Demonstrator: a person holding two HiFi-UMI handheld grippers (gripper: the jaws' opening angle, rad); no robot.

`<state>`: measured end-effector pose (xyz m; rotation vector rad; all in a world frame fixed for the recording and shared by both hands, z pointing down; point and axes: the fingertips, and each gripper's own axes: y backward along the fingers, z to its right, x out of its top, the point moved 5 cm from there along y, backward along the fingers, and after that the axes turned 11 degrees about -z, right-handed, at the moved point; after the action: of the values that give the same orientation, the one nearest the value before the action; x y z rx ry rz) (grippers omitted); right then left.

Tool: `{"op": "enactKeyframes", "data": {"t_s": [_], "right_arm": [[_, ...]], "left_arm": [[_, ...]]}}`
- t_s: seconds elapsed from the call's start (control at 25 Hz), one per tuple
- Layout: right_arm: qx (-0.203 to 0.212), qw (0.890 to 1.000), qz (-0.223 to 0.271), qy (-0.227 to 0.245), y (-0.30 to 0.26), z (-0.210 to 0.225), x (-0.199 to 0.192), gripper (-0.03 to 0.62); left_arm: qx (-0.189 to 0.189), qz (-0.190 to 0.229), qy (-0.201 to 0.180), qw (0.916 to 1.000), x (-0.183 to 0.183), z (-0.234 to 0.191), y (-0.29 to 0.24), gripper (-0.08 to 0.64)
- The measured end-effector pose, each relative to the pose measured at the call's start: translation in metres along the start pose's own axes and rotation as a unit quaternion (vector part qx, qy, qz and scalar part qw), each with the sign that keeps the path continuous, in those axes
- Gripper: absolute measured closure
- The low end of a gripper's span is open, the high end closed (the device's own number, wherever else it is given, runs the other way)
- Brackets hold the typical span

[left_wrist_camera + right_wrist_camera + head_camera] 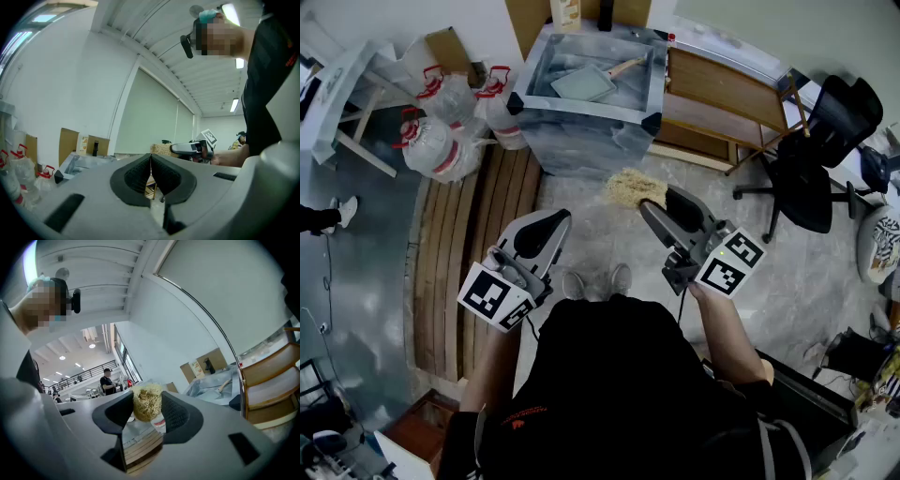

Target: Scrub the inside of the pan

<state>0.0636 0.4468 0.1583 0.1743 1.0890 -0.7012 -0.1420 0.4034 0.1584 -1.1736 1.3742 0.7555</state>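
My right gripper [649, 202] is clamped on a straw-coloured fibre scrubber [635, 187]. The wad bulges out above the two pads, and the right gripper view shows it pinched between them. My left gripper [555, 221] has its jaws pressed together with nothing between them, held level with the right and just beside it.

Both tools hang in front of my body over the floor, well short of the work. The pan [584, 84] lies straight ahead of them, down inside the grey basin [546, 105], slightly to the left of the scrubber's line. Its long axis runs on a diagonal: the flat body sits toward the near left, and the wooden handle [626, 67] slants away to the far right of the basin.

I judge scrubbing not yet begun. The right gripper is a little nearer, so it must go forward and down over the basin's front wall. The empty left one seems free to steady the pan, though the handle is on the far side from it.
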Motion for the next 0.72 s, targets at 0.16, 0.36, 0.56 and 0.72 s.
{"op": "enactKeyframes", "data": {"t_s": [0.16,0.36,0.56,0.72], "right_arm": [[0.001,1.000,0.001,0.001,0.000,0.002,0.003,0.402],[0.011,1.000,0.009,-0.001,0.004,0.008,0.011,0.401],[0.018,1.000,0.017,-0.002,0.011,0.020,0.016,0.399],[0.025,1.000,0.018,-0.003,0.021,0.030,0.019,0.399]], "left_arm": [[0.001,0.000,-0.002,1.0000,0.003,0.000,-0.003,0.540],[0.004,0.002,-0.006,1.0000,0.007,0.001,-0.010,0.540],[0.012,-0.001,-0.008,0.9999,0.009,0.006,-0.018,0.540],[0.024,0.000,-0.011,0.9997,0.010,0.014,-0.025,0.540]]}}
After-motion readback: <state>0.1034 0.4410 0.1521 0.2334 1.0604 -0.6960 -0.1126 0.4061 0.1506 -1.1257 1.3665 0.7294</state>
